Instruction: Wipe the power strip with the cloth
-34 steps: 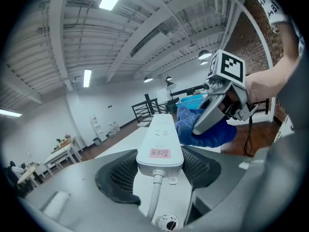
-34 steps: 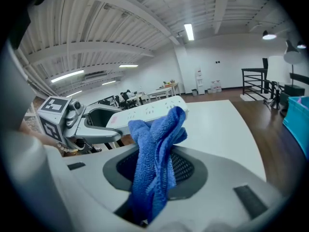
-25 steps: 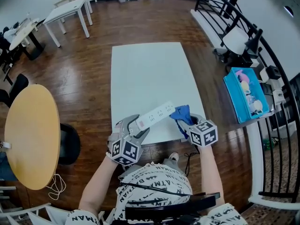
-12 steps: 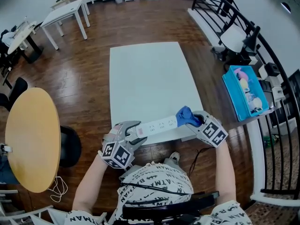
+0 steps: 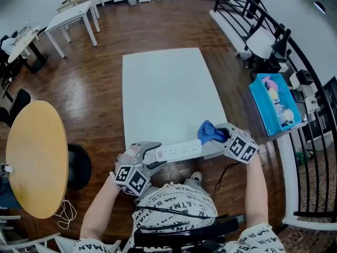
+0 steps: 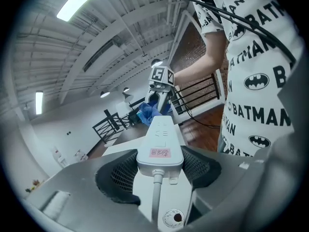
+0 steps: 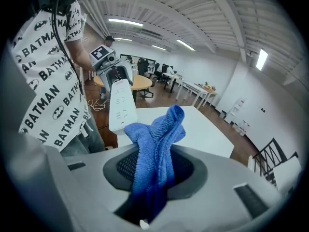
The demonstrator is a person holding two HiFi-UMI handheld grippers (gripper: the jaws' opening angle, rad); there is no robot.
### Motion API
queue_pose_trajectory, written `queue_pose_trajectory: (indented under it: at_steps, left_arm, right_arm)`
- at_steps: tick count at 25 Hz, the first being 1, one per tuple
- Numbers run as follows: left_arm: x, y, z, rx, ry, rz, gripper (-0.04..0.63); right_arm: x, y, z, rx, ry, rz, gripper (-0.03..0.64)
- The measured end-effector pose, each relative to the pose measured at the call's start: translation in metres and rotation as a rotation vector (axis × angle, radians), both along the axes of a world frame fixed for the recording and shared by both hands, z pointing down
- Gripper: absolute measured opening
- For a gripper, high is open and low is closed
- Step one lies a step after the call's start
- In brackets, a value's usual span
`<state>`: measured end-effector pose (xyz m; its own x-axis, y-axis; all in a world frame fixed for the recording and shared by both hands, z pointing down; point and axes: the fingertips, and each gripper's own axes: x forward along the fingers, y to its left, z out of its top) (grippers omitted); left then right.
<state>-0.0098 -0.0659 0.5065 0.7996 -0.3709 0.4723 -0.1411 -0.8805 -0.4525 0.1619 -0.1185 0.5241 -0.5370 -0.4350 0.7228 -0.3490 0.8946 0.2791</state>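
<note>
blue cloth [image 5: 209, 132] in r claw [image 5: 218, 137], power strip [image 5: 180, 152] in l claw [image 5: 151, 155].

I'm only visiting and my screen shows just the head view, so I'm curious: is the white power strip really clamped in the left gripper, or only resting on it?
Observer: Clamped. In the left gripper view, the pads of the left gripper press both sides of the power strip at its near end.
Visitor: Does it have a cord?
Observer: Yes, a white cable leaves that end and runs back between the jaws.
Visitor: And the blue cloth?
Observer: The right gripper view shows the right gripper shut on the cloth, which bunches upward out of it.
</note>
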Motion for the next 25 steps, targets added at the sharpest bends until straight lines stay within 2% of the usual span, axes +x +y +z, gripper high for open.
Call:
queue_pose_trajectory:
  at_steps: [5, 17, 21, 25]
  left_arm:
    - [0.002, 0.012, 0.002, 0.075, -0.054, 0.045, 0.282]
    - [0.021, 0.021, 0.001, 0.106, -0.111, 0.139, 0.282]
    - [0.031, 0.021, 0.001, 0.108, -0.111, 0.159, 0.282]
    - [0.038, 0.023, 0.000, 0.112, -0.106, 0.166, 0.282]
  right_arm:
    - [-0.009, 0.006, -0.006, 0.002, 0.020, -0.100, 0.137]
    - [-0.057, 0.025, -0.017, 0.018, 0.164, -0.346, 0.137]
    - [-0.080, 0.025, -0.029, 0.052, 0.166, -0.401, 0.137]
    - [-0.107, 0.025, -0.037, 0.074, 0.126, -0.436, 0.137]
